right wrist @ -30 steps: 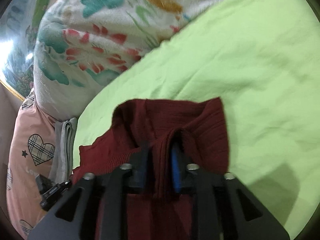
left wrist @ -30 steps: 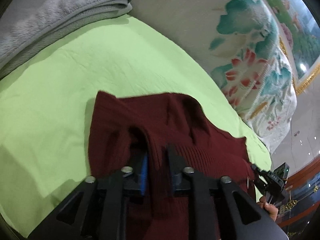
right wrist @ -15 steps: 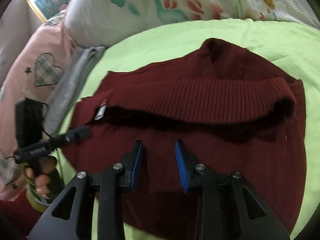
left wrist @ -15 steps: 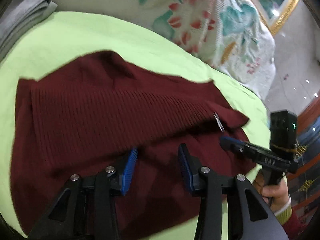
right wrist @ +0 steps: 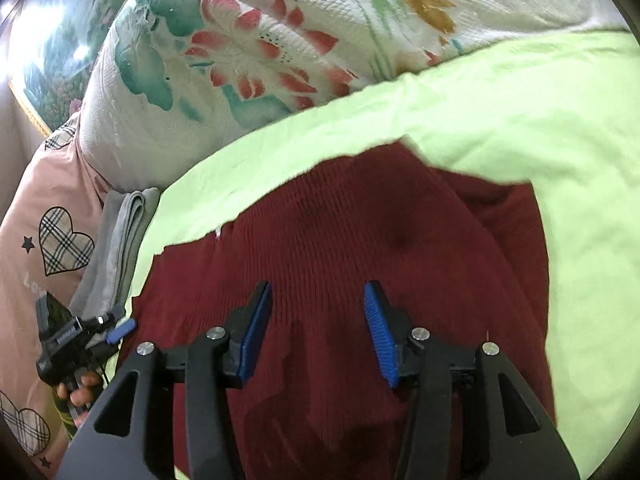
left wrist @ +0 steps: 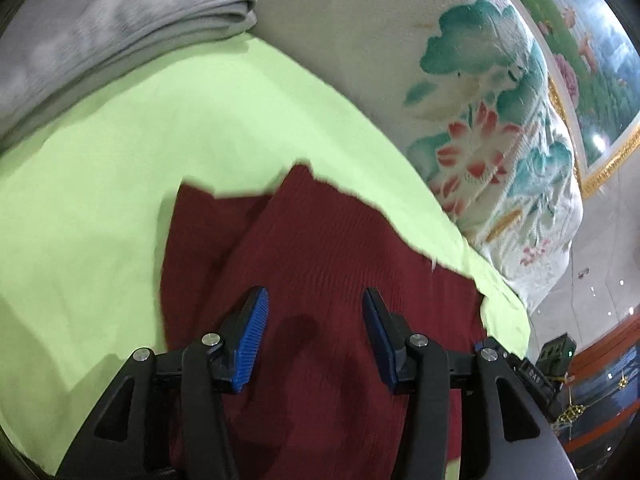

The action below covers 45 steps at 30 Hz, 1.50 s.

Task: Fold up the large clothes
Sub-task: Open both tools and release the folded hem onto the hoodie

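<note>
Left wrist view: left gripper [left wrist: 314, 320] with jaws wide, blue pads [left wrist: 252, 340] bare and nothing between them, poised over a dark red sweater [left wrist: 320, 248]. The sweater lies folded on a lime-green sheet [left wrist: 140, 140], one layer over another, its far edge ragged against the green. A folded grey towel [left wrist: 120, 28] sits at the far left edge of the sheet; a white floral quilt [left wrist: 480, 120] is bunched along the far right. Part of the right gripper [left wrist: 536, 372] shows at the near right, just past the sweater's edge.

Right wrist view: right gripper [right wrist: 318, 320] with jaws likewise wide, holding nothing, above the same sweater [right wrist: 360, 240], which fills the near centre of the sheet [right wrist: 520, 112]. The quilt [right wrist: 260, 52] lies beyond; a pink heart-print pillow [right wrist: 48, 220] and the towel [right wrist: 116, 232] lie at left. The left gripper [right wrist: 116, 328] appears at the near left beside the sweater, gripped by a hand [right wrist: 76, 392]
</note>
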Available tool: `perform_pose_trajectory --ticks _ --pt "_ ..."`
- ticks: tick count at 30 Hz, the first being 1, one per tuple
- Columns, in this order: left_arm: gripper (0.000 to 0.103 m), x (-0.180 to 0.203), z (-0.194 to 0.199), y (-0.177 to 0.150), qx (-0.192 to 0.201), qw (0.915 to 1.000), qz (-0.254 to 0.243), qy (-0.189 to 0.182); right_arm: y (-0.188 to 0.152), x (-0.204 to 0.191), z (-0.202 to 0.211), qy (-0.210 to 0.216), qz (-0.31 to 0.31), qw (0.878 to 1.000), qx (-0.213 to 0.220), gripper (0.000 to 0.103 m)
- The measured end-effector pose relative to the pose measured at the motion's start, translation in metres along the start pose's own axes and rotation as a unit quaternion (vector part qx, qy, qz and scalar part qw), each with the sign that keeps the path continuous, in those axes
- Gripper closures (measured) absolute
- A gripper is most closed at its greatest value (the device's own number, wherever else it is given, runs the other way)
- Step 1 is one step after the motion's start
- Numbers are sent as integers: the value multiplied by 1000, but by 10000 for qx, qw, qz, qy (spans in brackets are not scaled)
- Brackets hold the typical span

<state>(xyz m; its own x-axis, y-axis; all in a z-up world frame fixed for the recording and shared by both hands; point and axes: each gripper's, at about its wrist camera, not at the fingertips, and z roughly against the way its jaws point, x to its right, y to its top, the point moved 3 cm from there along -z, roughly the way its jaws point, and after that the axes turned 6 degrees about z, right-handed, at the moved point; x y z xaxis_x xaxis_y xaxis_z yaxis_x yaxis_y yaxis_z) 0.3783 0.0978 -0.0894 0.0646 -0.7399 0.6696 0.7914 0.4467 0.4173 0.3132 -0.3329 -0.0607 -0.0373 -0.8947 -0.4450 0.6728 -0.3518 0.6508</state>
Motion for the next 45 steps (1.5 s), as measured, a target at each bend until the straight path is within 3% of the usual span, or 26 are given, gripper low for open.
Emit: perform_pose_trajectory --ticks 10,16,19,23,29,33,39,45 --pt "44 9 45 -105 -343 9976 21 -595 -55 -23 31 227 -190 9994 164 54" --pt "36 -7 48 -145 -562 9945 501 -731 -87 -37 42 344 -273 9989 184 54" --pt "36 -11 50 -148 -456 9937 619 -820 -99 -43 44 388 -302 9987 141 54" --pt "36 -13 48 -143 -271 9953 754 -546 -104 -49 46 398 -284 9987 119 54" --pt "36 -11 32 -130 -173 9961 830 -225 -92 -61 42 413 -132 9990 142 69" --pt "36 -15 28 -121 -97 9941 1051 -268 -84 -75 33 444 62 9989 114 74" --pt "36 -18 24 -111 -7 9930 1157 -229 -66 -99 0 472 335 9983 -94 75" --pt "36 -19 19 -103 45 9932 1146 -193 -67 -107 -52 62 615 9964 -581 76"
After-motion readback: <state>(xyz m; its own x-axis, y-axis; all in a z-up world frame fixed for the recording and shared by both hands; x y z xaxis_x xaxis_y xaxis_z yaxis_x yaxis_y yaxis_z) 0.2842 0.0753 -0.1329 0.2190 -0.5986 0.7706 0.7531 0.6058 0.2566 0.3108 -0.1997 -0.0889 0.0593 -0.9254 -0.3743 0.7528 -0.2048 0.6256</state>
